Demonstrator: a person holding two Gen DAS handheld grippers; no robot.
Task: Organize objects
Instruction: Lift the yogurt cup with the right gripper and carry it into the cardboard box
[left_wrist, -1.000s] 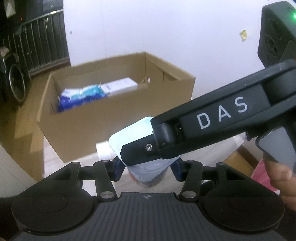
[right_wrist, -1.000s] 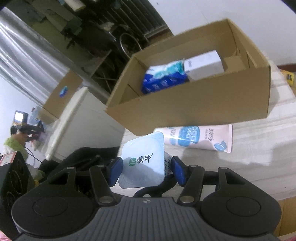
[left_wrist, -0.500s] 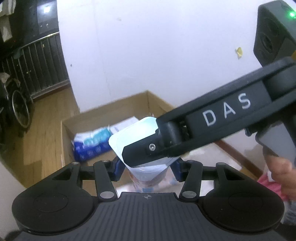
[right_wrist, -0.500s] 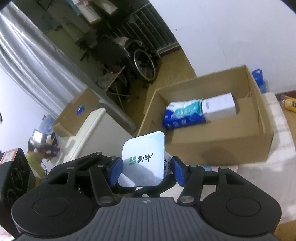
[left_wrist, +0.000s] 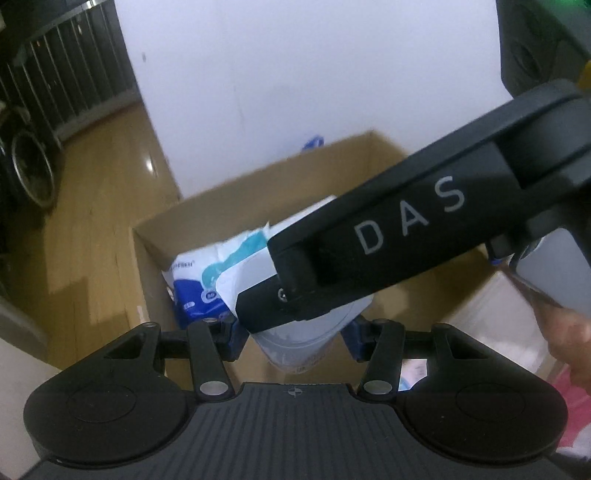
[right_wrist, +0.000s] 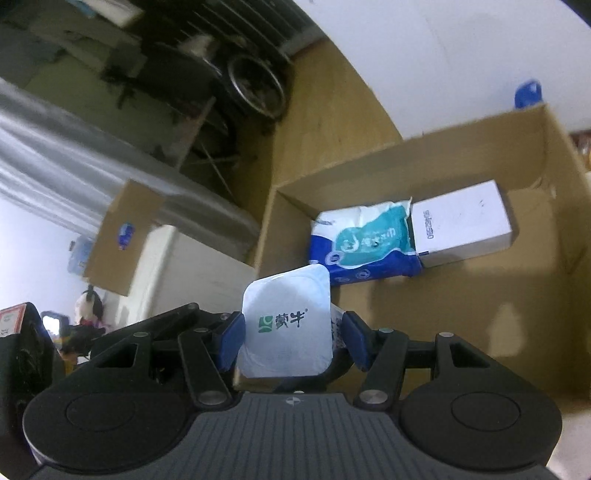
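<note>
Both grippers – left, right – clamp one yogurt cup, cardboard box at 2 o'clock – tissue pack inside

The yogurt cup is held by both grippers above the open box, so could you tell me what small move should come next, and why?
Probably lower the yogurt cup into the bare cardboard floor at the near side of the box. Both the right gripper and left gripper clamp it, and the tissue pack and white carton fill the far side.
</note>
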